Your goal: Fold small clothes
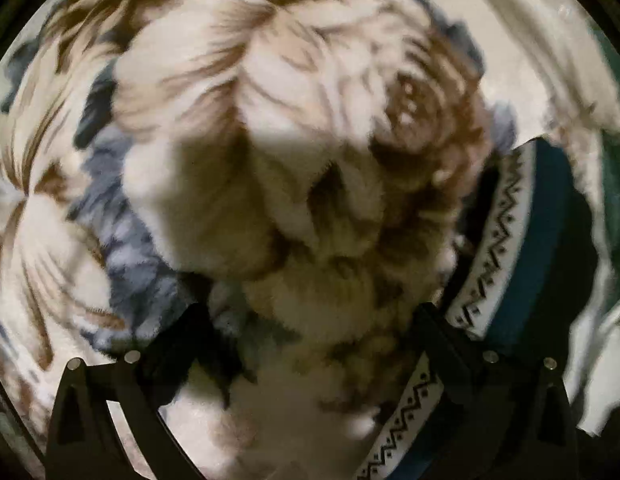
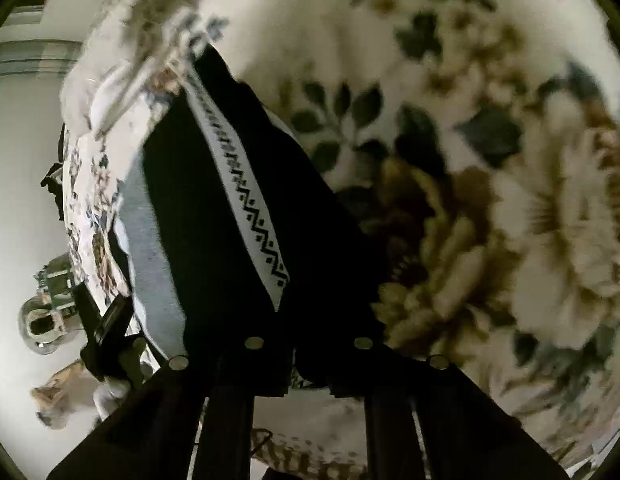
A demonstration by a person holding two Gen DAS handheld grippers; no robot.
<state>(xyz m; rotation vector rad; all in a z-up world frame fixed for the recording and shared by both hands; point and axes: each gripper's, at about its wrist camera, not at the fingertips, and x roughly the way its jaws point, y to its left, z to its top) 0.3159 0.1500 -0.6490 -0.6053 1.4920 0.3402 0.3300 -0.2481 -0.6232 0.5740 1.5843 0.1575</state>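
Left wrist view: our left gripper (image 1: 310, 344) has its jaws spread wide over the floral blanket (image 1: 229, 100), dark garment (image 1: 526, 256) at its right finger. Right wrist view: right gripper (image 2: 307, 372) jaws clenched on that garment's (image 2: 213, 216) edge, zigzag band (image 2: 245, 200) running up.

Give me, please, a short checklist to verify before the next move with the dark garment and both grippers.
1. Right gripper grips the dark garment: ok, jaws closed on its edge.
2. Left gripper holds the garment: not ok, jaws wide open, nothing gripped.
3. Garment within the left gripper's reach: ok, its zigzag band runs beside one finger.
4. Floral blanket smooth underneath: not ok, bunched.
5. Garment free of wrinkles: cannot tell, blurred.
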